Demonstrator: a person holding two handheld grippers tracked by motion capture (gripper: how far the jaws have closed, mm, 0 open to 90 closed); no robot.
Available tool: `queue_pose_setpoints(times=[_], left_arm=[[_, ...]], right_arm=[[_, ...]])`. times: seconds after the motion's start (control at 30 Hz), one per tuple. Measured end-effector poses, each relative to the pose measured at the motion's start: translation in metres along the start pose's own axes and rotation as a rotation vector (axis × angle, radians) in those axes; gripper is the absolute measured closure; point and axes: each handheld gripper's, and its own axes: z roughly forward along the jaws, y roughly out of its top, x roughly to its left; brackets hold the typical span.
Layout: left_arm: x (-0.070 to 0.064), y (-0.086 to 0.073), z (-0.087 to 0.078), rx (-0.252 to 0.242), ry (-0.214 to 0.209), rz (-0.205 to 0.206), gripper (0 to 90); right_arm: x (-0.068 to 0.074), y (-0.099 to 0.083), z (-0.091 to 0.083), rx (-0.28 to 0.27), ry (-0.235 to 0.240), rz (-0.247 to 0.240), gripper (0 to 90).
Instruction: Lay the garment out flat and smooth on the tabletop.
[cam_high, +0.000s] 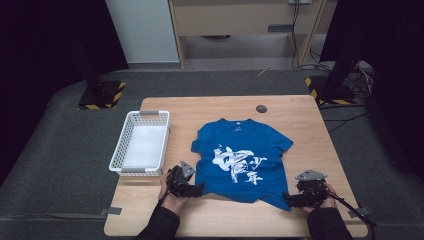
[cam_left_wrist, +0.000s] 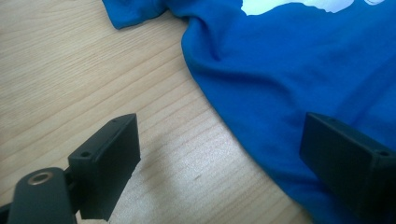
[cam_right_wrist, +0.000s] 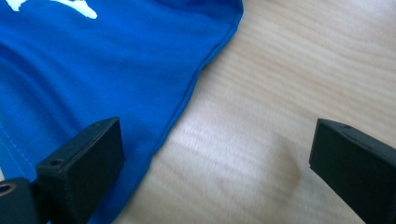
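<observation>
Where print shows: blue T-shirt (cam_high: 240, 160), white brush characters, perhaps Chinese | left gripper (cam_high: 192, 190), right gripper (cam_high: 295, 201) spread

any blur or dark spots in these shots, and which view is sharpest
High view: soft and low in detail, its corners falling into darkness, while the table and blue t-shirt are evenly lit. Left gripper view: sharpest on wood grain and shirt folds. Right gripper view: wood grain smeared near the bottom, with a soft shadow on the table.
</observation>
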Motion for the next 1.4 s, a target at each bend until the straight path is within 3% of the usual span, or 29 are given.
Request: queue_pose_setpoints(times=[0.5, 0.97, 1.13, 1.4], left_arm=[[-0.010, -0.008, -0.015, 0.055, -0.064, 0.057, 10.7], [-0.011, -0.020, -0.026, 0.093, -0.127, 0.033, 8.5], [-0.006, -0.017, -0.029, 0.068, -0.139, 0.007, 7.6], [0.007, -0.013, -0.037, -0.035, -0.133, -0.052, 6.9]], right_arm=[[0.000, -0.016, -0.013, 0.027, 0.052, 0.004, 3.3], [0.001, -0.024, -0.020, 0.045, 0.096, 0.000, 3.3], [0.003, -0.019, -0.022, 0.024, 0.091, -0.018, 3.7], [0.002, -0.008, -0.022, -0.049, 0.100, -0.031, 3.8]])
